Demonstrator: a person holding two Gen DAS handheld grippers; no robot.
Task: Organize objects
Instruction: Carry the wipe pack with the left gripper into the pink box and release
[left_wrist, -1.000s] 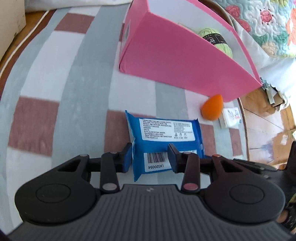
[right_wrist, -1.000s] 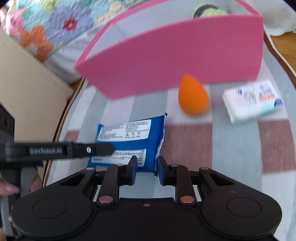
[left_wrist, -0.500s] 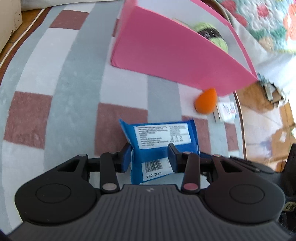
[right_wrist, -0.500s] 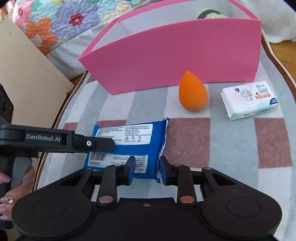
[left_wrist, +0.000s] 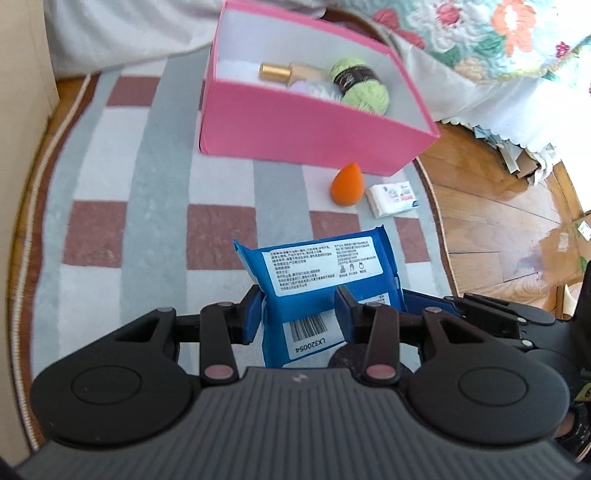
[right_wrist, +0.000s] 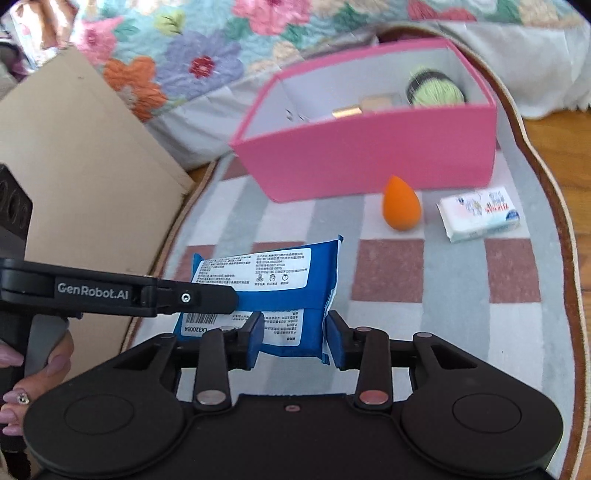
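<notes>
One blue wipes packet (left_wrist: 325, 273) sits lifted in front of the pink box (left_wrist: 295, 125), of which there is one. Just before the box's front wall stand one orange sponge (left_wrist: 346, 184) and one white tissue pack (left_wrist: 392, 194). Inside the box lie one green yarn ball (left_wrist: 364, 88), one gold-capped bottle (left_wrist: 284, 72) and one pale fluffy item (left_wrist: 317, 88) whose kind cannot be told. One checked rug (left_wrist: 147, 177) lies under the box. Two tongs are counted, a left (left_wrist: 299, 317) and a right (right_wrist: 295, 338). One flowered quilt (right_wrist: 221, 48) lies behind the box, and one cardboard panel (right_wrist: 81, 206) stands to its left.
</notes>
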